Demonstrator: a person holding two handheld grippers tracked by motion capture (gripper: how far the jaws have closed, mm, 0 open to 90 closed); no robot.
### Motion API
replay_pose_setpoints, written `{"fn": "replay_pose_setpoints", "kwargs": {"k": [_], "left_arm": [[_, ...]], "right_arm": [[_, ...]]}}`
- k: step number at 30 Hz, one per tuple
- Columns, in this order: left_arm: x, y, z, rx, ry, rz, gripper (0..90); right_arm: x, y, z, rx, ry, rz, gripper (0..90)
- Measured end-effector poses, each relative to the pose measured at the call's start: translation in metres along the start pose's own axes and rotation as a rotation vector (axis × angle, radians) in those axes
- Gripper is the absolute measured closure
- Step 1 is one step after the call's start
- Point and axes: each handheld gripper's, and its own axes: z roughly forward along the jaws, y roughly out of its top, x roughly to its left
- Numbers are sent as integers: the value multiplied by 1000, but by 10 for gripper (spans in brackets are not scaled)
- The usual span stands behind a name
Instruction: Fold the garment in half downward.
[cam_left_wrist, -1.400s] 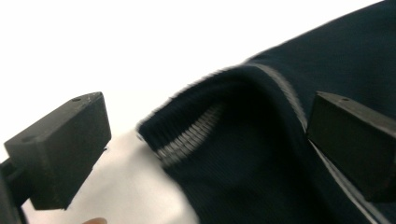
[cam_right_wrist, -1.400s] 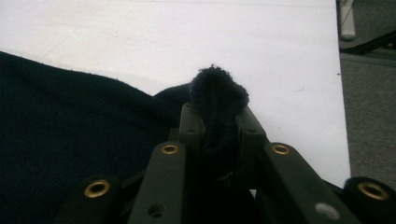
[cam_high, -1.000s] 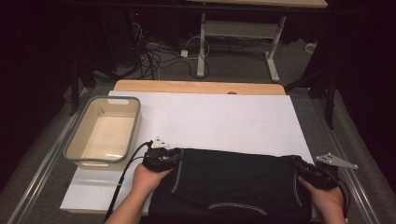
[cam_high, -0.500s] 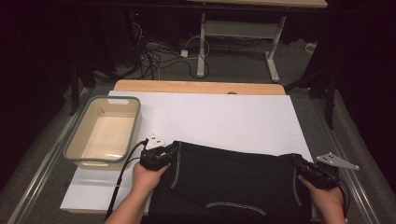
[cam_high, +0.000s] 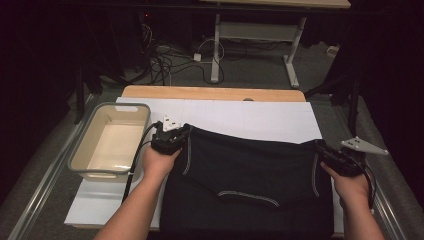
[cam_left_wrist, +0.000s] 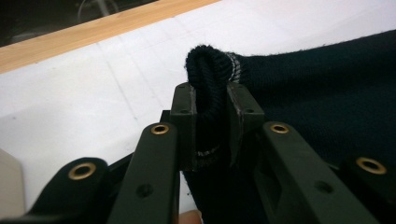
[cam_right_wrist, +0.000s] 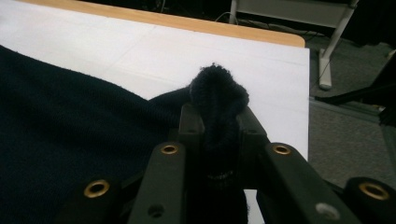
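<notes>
White-covered desk (cam_high: 260, 117) carries a dark knit garment (cam_high: 250, 170) spread along its near edge, and a beige tub (cam_high: 111, 142) at its left edge. Left gripper (cam_left_wrist: 211, 100) is clenched on the garment's left corner; right gripper (cam_right_wrist: 215, 116) likewise grasps its right corner.

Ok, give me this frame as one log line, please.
left claw: shut on dark garment corner | right claw: shut on opposite corner | garment: spread across white sheet | beige bin: empty, beside left claw
</notes>
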Motion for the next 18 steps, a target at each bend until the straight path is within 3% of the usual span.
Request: {"fn": "replay_pose_setpoints", "kwargs": {"k": [5, 8, 10, 12, 13, 14, 18], "left_arm": [[15, 19, 18, 21, 43, -28, 724], [25, 35, 23, 8, 64, -51, 722], [31, 39, 29, 37, 60, -73, 690], [32, 36, 35, 62, 89, -80, 591], [32, 34, 36, 65, 82, -97, 516], [31, 32, 35, 63, 61, -99, 466], [14, 21, 27, 28, 3, -30, 442]], "right_arm": [[-6, 23, 36, 30, 2, -13, 783], [-8, 47, 48, 3, -2, -22, 782], [-10, 58, 57, -1, 14, -10, 746], [-15, 56, 72, 44, 55, 54, 607], [-15, 51, 77, 58, 52, 65, 574], [-14, 46, 80, 68, 49, 62, 548], [-10, 26, 76, 90, 49, 39, 501]]}}
